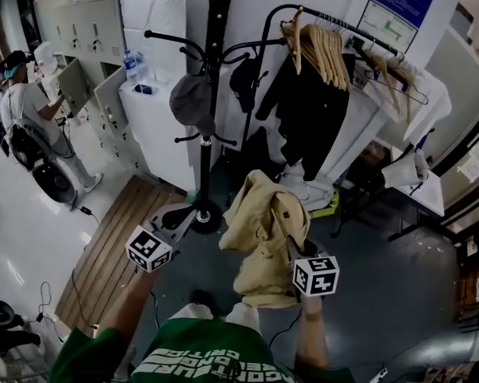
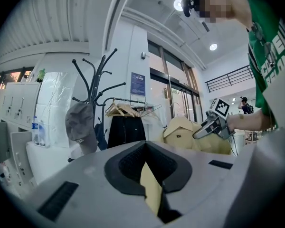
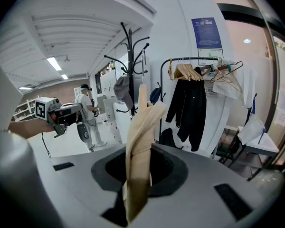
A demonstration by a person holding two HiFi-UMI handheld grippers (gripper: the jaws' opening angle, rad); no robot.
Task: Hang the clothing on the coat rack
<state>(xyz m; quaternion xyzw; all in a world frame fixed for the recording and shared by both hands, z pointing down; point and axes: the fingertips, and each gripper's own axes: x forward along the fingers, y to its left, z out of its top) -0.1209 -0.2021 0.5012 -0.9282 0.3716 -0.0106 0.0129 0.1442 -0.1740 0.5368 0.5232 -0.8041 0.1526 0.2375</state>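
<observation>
Right tool [image 3: 138,141] is clenched on a fold of the tan jacket [image 1: 259,246], which hangs bunched before me; left tool [image 2: 149,186] is closed, apart from it. I judge this the carry to the coat rack [image 1: 210,94] ahead. Next I must lift the collar over a free hook near the grey cap [image 1: 191,102].

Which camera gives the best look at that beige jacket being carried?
The head view: most of the beige jacket shows, hanging bunched near the coat rack. The left gripper view shows its collar and chest from farther off; the right gripper view shows only a narrow fold close up.
</observation>
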